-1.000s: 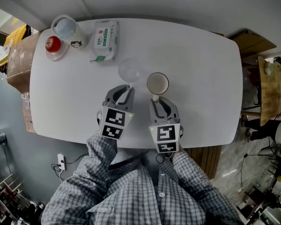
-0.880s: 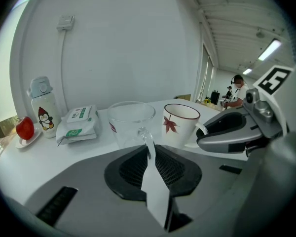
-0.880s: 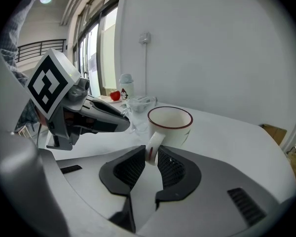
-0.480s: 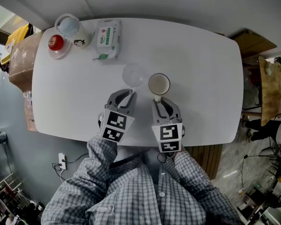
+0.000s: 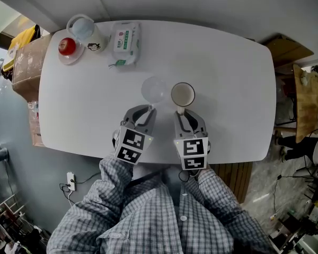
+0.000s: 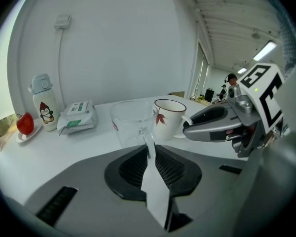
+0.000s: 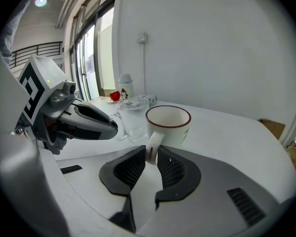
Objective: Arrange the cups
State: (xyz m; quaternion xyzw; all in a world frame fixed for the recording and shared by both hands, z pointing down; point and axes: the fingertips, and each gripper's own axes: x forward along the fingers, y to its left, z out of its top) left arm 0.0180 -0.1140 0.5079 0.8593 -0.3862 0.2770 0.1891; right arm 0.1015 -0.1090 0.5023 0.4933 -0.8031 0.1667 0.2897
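A clear glass cup (image 5: 153,89) and a white mug with a red rim (image 5: 182,94) stand side by side on the white table (image 5: 228,78), a narrow gap between them. My left gripper (image 5: 148,109) is shut on the glass cup's handle, which shows between its pads in the left gripper view (image 6: 149,143). My right gripper (image 5: 179,111) is shut on the mug's handle, pinched between both pads in the right gripper view (image 7: 151,153). Each gripper view shows the other cup too: the mug (image 6: 168,117) with a red leaf print, the glass cup (image 7: 133,113).
At the table's far left corner stand a penguin bottle (image 5: 84,30), a red apple on a saucer (image 5: 67,46) and a pack of wipes (image 5: 126,42). A cardboard box (image 5: 21,62) sits beyond the left edge, wooden furniture (image 5: 307,99) to the right.
My left gripper has slid the glass cup a little to the right, closer to the mug. The right gripper and the mug have stayed in place.
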